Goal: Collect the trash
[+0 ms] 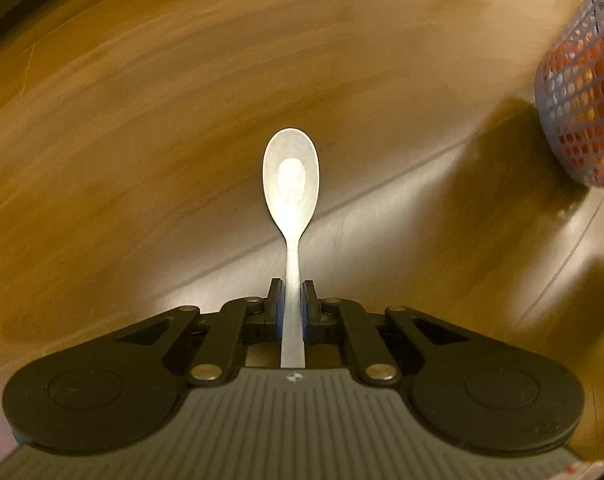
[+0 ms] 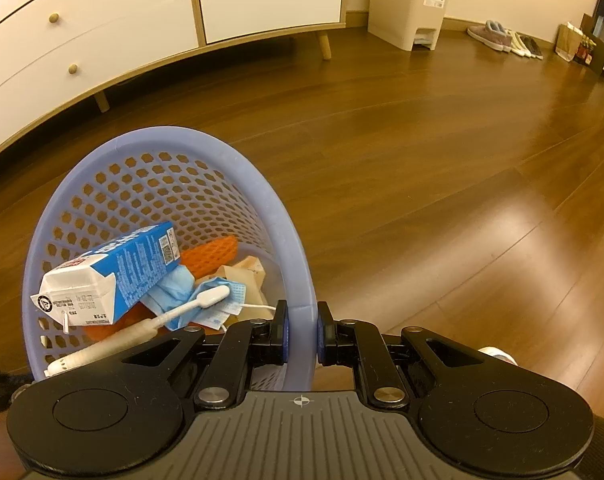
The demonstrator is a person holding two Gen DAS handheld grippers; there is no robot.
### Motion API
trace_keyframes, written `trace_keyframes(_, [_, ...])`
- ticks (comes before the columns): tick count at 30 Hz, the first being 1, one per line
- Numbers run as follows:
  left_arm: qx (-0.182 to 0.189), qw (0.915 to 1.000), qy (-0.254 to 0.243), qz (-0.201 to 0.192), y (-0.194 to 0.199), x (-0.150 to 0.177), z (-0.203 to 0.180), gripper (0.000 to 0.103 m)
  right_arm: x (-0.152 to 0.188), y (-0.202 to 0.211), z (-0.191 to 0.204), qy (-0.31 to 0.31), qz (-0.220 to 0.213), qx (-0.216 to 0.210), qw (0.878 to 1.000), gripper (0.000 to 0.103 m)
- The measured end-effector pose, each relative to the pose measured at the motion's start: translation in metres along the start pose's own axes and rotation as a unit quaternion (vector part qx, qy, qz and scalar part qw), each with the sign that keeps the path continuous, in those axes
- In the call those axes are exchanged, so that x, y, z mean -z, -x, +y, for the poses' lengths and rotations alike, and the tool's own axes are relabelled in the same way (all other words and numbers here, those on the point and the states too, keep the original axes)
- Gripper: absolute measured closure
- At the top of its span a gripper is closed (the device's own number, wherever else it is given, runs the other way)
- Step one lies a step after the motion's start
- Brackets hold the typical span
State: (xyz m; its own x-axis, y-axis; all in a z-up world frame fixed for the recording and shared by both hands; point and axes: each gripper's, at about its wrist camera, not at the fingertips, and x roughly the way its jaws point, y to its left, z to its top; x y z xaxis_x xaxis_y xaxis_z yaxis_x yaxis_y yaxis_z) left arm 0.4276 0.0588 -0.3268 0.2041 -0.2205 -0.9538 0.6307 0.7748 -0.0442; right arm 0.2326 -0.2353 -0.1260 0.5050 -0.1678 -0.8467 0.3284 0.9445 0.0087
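Spoon (image 1: 290, 184) sits clamped by its handle in the left hand-held gripper (image 1: 292, 300), held level above the wooden floor (image 1: 142, 120); the right hand-held gripper (image 2: 302, 330) pinches the rim of the blue basket (image 2: 182, 136) of trash. Best practice: carry the bowl over the rim before releasing.
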Motion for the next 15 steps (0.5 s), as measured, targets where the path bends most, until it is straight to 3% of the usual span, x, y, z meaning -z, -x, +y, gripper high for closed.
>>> trace_keyframes(3, [-0.007,0.9999,0.007,0.009,0.002,0.003,0.003,0.095,0.001,0.001,0.004,0.005,-0.003,0.001,1.0,0.094])
trace_keyframes(6, [-0.006,0.9998,0.015,-0.011,0.007,-0.002,0.005,0.072,0.001,0.001,0.004,0.008,-0.005,0.001,1.0,0.094])
trace_keyframes(7, [-0.006,0.9997,0.014,-0.019,0.009,-0.005,0.004,0.07,0.001,0.001,0.004,0.008,-0.006,0.001,1.0,0.094])
trace_keyframes(15, [-0.016,0.999,0.0,-0.041,0.0,-0.029,-0.001,0.067,0.0,0.001,0.003,0.008,-0.006,0.0,1.0,0.094])
